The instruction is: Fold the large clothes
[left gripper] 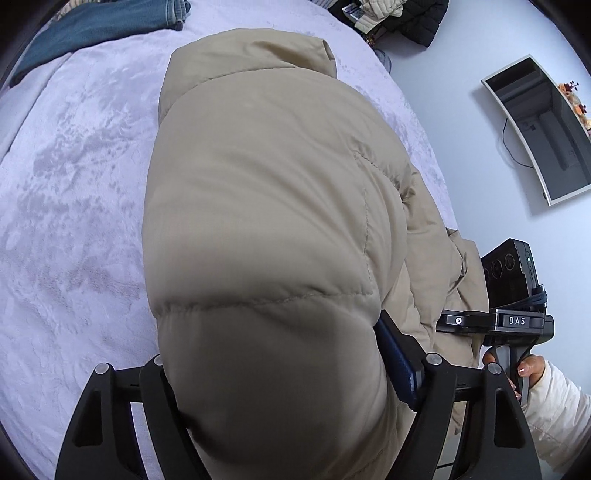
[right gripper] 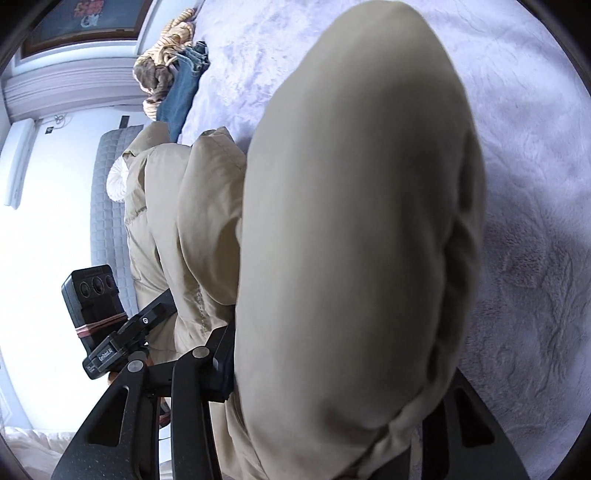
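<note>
A beige puffer jacket (left gripper: pixel 266 206) lies on a pale lilac bedspread (left gripper: pixel 74 221) and fills most of both views. My left gripper (left gripper: pixel 280 384) is shut on a thick puffed fold of the jacket; the fabric bulges between its black fingers (left gripper: pixel 402 362). My right gripper (right gripper: pixel 325 369) is shut on another thick fold of the same jacket (right gripper: pixel 354 229). The right gripper also shows at the right of the left wrist view (left gripper: pixel 465 321), its tips in the jacket's edge. The left gripper shows at the lower left of the right wrist view (right gripper: pixel 155 314).
Folded blue jeans (left gripper: pixel 110 22) and other clothes lie at the far end of the bed. A pile of dark and cream clothes (left gripper: pixel 399 18) sits on the floor. A mirror (left gripper: pixel 543 125) leans beyond the bed. The grey mattress side (right gripper: pixel 107 206) shows.
</note>
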A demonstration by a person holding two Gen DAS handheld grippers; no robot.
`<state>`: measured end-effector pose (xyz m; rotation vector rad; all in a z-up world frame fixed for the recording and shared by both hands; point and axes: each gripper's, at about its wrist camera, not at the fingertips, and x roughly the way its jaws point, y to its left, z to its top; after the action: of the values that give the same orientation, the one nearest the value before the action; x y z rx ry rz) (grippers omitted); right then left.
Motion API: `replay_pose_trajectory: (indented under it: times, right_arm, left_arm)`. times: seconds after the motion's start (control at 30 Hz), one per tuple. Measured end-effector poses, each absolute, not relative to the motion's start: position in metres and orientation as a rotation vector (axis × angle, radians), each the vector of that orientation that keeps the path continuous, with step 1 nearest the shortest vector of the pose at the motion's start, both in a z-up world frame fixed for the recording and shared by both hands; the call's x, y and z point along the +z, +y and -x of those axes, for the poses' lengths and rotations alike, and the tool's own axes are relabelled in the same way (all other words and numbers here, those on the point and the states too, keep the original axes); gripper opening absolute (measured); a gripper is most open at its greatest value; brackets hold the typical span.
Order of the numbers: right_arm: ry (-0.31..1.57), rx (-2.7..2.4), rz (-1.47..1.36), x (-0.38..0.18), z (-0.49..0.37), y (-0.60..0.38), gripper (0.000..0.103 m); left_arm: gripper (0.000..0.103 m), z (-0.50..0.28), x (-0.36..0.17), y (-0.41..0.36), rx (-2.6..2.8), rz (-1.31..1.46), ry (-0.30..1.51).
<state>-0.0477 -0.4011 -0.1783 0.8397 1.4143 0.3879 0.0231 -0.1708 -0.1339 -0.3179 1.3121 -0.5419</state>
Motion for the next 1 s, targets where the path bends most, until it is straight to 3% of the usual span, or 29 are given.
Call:
replay_pose_trajectory:
  times: [0.23, 0.53, 0.83, 1.0]
  right_arm:
    - [1.374, 0.392, -0.804, -0.157, 0.033, -0.358, 0.048]
    - [1.342, 0.424, -0.781, -0.16, -0.025, -0.248, 0.048]
    - [1.36, 0.469, -0.691, -0.175, -0.089, -0.165, 0.048]
    - [1.384, 0.399, -0.667, -0.19, -0.088, -0.175, 0.051]
  left_arm:
    - [0.081, -0.043, -0.124, -0.105, -0.546, 0.331, 1.279]
    - [0.082, -0.103, -0.119, 0.039, -0.466, 0.317, 1.256]
    - [0.082, -0.159, -0.162, 0.144, -0.286, 0.352, 1.24]
    - [0.094, -0.164, -0.192, 0.148, -0.258, 0.374, 1.253]
